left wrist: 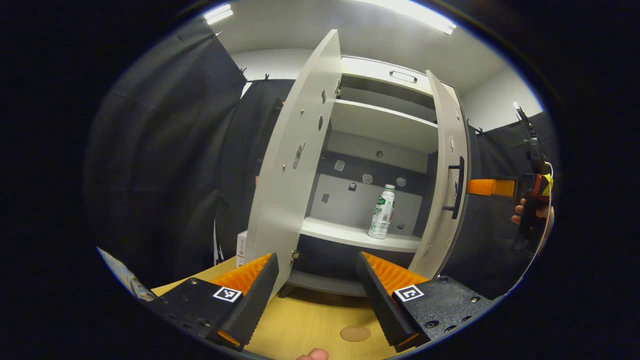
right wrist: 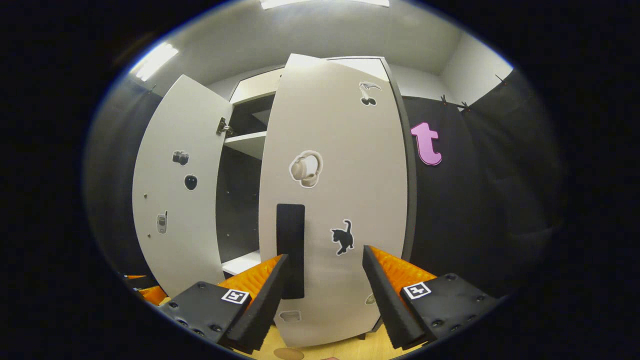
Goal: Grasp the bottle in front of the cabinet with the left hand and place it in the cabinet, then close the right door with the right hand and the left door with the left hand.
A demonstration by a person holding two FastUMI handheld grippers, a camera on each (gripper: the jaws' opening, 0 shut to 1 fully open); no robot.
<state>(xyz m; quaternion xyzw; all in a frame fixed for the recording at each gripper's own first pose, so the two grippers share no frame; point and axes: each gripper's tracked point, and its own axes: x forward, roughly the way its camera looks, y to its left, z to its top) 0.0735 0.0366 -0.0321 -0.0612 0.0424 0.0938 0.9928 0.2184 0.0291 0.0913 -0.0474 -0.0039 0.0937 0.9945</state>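
Bottle (left wrist: 382,212) upright on cabinet shelf (left wrist: 360,235), both doors ajar. Left gripper (left wrist: 317,280) released, empty, before left door (left wrist: 295,165). Right gripper (right wrist: 325,280) released, facing right door (right wrist: 335,200) beside black handle (right wrist: 291,250).

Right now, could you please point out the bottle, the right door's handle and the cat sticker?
bottle (left wrist: 382,212): left gripper view, on its label.
handle (right wrist: 290,250): right gripper view, middle of the black bar.
cat sticker (right wrist: 342,238): right gripper view, on the cat's body.

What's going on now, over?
Both grippers open, left gripper, right gripper. Bottle upright on cabinet shelf. Right door partly closed, left door wide open.
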